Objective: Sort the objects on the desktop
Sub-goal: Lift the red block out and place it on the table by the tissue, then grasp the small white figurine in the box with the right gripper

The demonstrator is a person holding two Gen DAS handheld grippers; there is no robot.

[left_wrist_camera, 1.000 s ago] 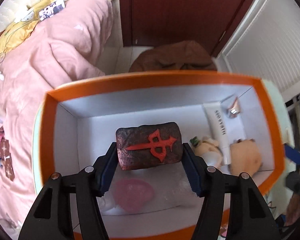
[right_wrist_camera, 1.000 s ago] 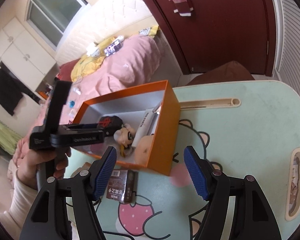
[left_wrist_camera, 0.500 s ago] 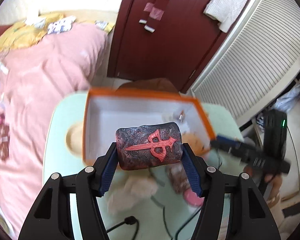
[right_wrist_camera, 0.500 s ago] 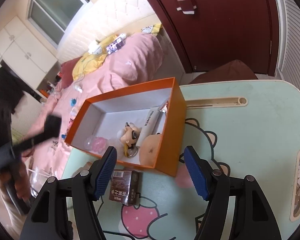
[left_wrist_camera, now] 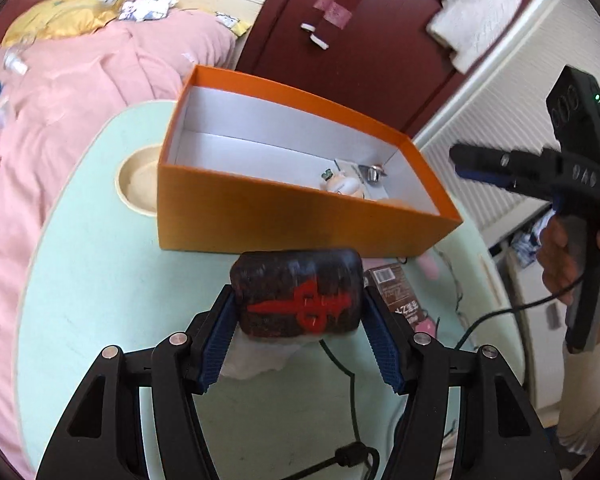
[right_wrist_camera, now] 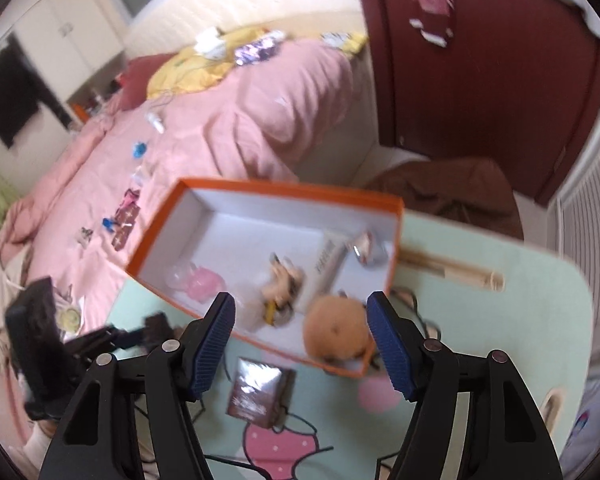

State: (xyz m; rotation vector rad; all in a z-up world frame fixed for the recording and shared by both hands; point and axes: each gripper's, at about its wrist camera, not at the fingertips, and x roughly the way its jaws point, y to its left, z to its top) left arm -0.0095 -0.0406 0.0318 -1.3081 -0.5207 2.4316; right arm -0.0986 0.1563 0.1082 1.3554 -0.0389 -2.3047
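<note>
A dark block with a red symbol sits between the tips of my left gripper, above the mint table and in front of the orange box. The jaws are opening; the block looks blurred and the pads seem just off its sides. My right gripper stands open and empty over the box's near edge, and it also shows at the right. Inside the box lie a white tube, a small figurine, a tan plush and a pink item.
A brown packet lies on the table in front of the box. Something white and crumpled and a black cable lie under my left gripper. A pink bed borders the table on the left, and a dark red door stands behind.
My left gripper drew back from over the box with the block, now above the table in front of it. The right gripper rose and rolled, looking down into the box.
</note>
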